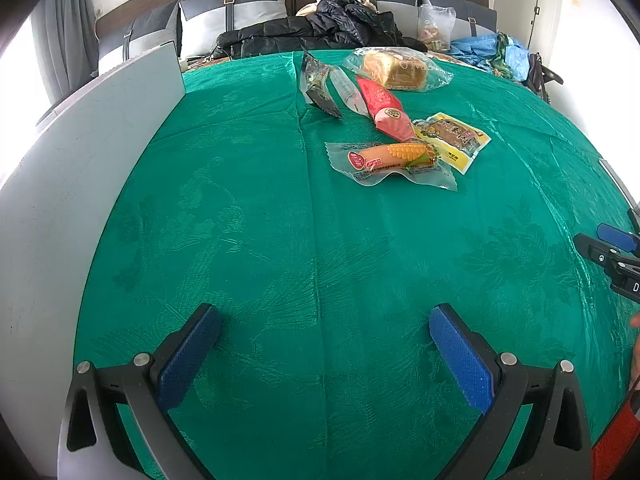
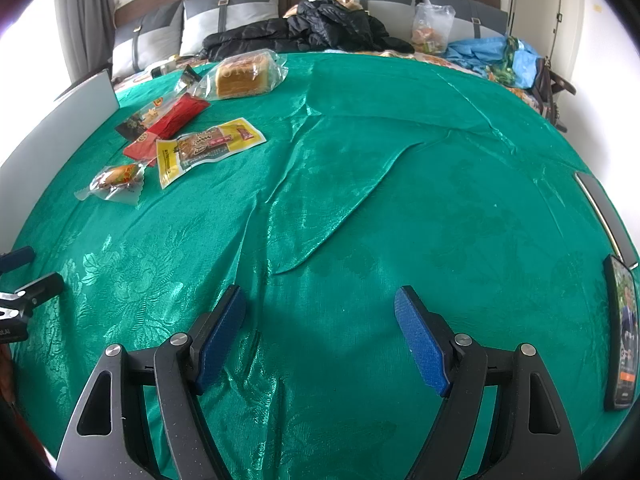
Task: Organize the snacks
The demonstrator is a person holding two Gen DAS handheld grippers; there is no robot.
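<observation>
Green patterned tablecloth [image 1: 248, 216], creased, spread over a table before a cluttered bed.
Snacks clustered at the far side: bagged bread [image 1: 396, 69], yellow packet [image 1: 454, 140], red packet [image 1: 382, 106], corn sausage [image 1: 390, 160] (nearest). Left gripper [image 1: 324, 322] and right gripper [image 2: 320, 306] both wide apart, holding nothing.

Left gripper [image 1: 325, 322]: jaws spread wide, nothing between blue pads [image 1: 460, 356], fingers angled downward, tips clear of surface below. Right gripper [image 2: 320, 304]: jaws likewise wide apart, pads [image 2: 420, 344] bare, no contact with anything, same downward tilt. Each gripper's tips visible at edge of other's view: right one at right edge of left wrist view, left one at left edge of right wrist view. Both side by side, apart.
</observation>
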